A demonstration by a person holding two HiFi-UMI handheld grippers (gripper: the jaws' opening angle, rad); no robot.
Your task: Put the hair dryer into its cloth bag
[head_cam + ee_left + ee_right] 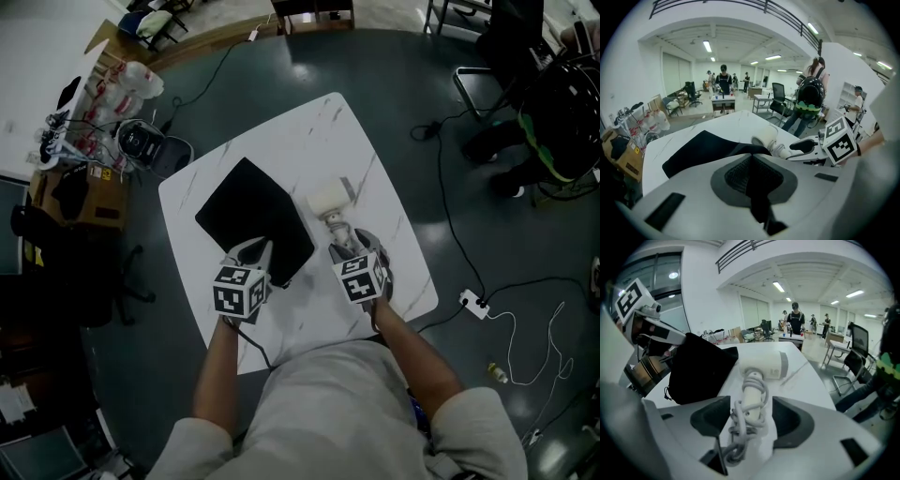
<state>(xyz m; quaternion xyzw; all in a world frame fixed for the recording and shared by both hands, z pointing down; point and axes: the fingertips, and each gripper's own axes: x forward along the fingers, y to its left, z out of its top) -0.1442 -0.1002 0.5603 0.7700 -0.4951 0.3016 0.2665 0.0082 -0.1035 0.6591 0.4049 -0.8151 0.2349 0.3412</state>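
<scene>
A white hair dryer (330, 201) lies on the white marble table (375, 178), its cord wound round the handle (751, 401), which points toward me. My right gripper (352, 246) stands open, one jaw on each side of that handle, and the pads do not touch it. The black cloth bag (251, 216) lies flat to the dryer's left. My left gripper (253, 260) is shut on the bag's near edge; black cloth (754, 187) shows pinched between its jaws. In the right gripper view the bag (701, 364) rises on the left, beside the left gripper (644, 331).
A black chair (66, 272) and cardboard boxes (84, 187) crowd the floor left of the table. Cables and a power strip (473, 302) lie on the floor to the right. People stand far back in the room (723, 82).
</scene>
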